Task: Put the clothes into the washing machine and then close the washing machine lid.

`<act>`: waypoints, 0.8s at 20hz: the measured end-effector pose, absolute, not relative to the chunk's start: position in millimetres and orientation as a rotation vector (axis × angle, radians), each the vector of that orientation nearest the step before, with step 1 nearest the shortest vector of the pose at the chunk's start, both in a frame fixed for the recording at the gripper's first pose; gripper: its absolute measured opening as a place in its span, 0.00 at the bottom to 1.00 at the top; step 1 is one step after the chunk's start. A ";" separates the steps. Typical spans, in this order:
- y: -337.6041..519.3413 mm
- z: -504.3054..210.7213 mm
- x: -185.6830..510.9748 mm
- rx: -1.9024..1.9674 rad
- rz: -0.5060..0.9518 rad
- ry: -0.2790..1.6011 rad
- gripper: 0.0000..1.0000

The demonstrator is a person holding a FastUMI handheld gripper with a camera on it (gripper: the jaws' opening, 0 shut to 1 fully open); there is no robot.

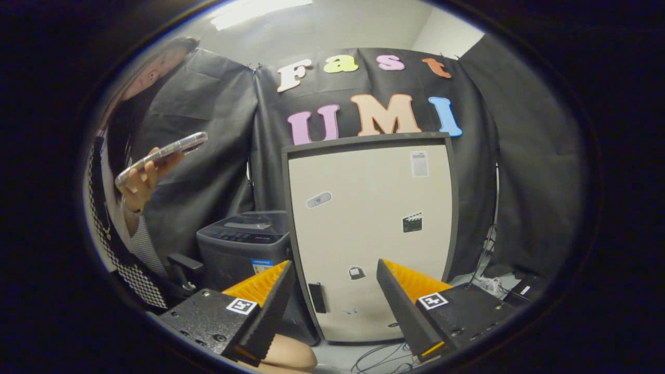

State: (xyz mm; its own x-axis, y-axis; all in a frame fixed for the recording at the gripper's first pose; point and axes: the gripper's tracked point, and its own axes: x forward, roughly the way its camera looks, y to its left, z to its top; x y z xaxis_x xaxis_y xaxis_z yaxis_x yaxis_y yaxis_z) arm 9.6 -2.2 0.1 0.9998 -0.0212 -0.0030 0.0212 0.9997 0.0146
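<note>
Left of the washing machine [244, 244], and nearer me than it, a person stands holding a phone [161, 156] up in one hand [140, 182]; a checked sleeve runs down below it. The washing machine itself is a small dark grey top-loader standing on the floor, its control panel facing up and a blue label on its front. From here its lid looks down, though I cannot be sure at this angle. Right of the machine and touching or just in front of its side stands a tall beige cabinet [369, 234] with a dark frame and a few stickers on its face. Cables [379, 358] lie on the floor at the cabinet's foot, further right of the machine.

My claw [335, 288] is released: the two orange-faced fingers stand wide apart with nothing between them, the left one [265, 291] pointing at the machine's front, the right one across the cabinet.

I cannot pick out the clothes from here, so I cannot say where they lie. I judge they will be light, soft and floppy, prone to drape and slip, so I would pinch a thick bunched fold near the middle, not an edge. The lid should be stiff and light; its front rim is where I would take it.
</note>
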 end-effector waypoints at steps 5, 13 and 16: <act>-4.9 -2.6 9.3 0.005 -0.040 0.006 0.96; -14.6 -0.7 9.9 0.001 -0.103 -0.003 0.96; -15.4 -0.6 10.2 0.001 -0.110 -0.003 0.96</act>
State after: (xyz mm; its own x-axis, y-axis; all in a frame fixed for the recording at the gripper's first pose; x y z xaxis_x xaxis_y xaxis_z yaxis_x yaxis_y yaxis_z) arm 10.2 -15.4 -0.6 0.9940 -0.1095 0.0032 0.1094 0.9940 0.0017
